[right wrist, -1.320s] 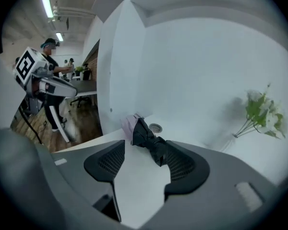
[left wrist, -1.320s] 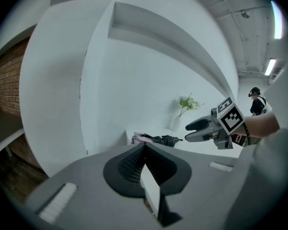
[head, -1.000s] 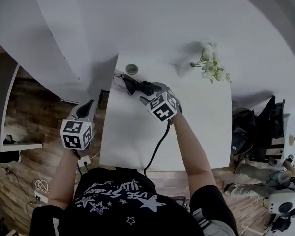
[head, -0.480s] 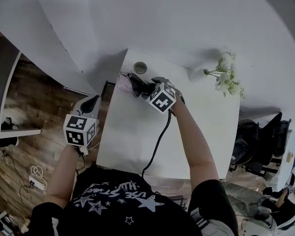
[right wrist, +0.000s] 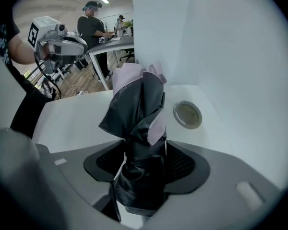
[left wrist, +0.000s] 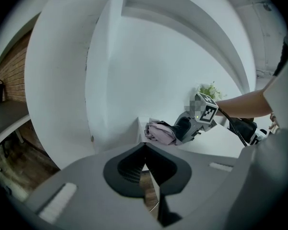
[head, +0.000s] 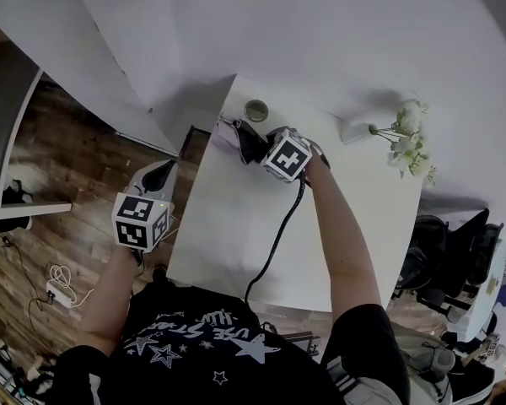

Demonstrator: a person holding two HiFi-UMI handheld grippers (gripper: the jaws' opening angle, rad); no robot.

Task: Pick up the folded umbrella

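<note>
The folded umbrella (head: pixel 234 136), dark grey with pale pink folds, lies at the far left corner of the white table (head: pixel 236 243). My right gripper (head: pixel 253 146) points steeply down over it. In the right gripper view the umbrella (right wrist: pixel 139 109) fills the gap between the jaws of that gripper (right wrist: pixel 144 163), which are closing, and the pads touch its fabric on both sides. My left gripper (head: pixel 162 171) hangs off the table's left edge over the wooden floor, shut (left wrist: pixel 145 150) and holding nothing. From there the umbrella (left wrist: pixel 159 131) shows beyond it.
A small round metal dish (head: pixel 256 110) sits by the wall just behind the umbrella, also in the right gripper view (right wrist: pixel 187 114). A vase of white flowers (head: pixel 405 137) stands at the far right. A black cable (head: pixel 278 234) trails across the table. White walls close the far side.
My right gripper has come down and tilted steeply over the umbrella, so the umbrella now sits between its jaws. The left gripper has sunk a little beside the table.
</note>
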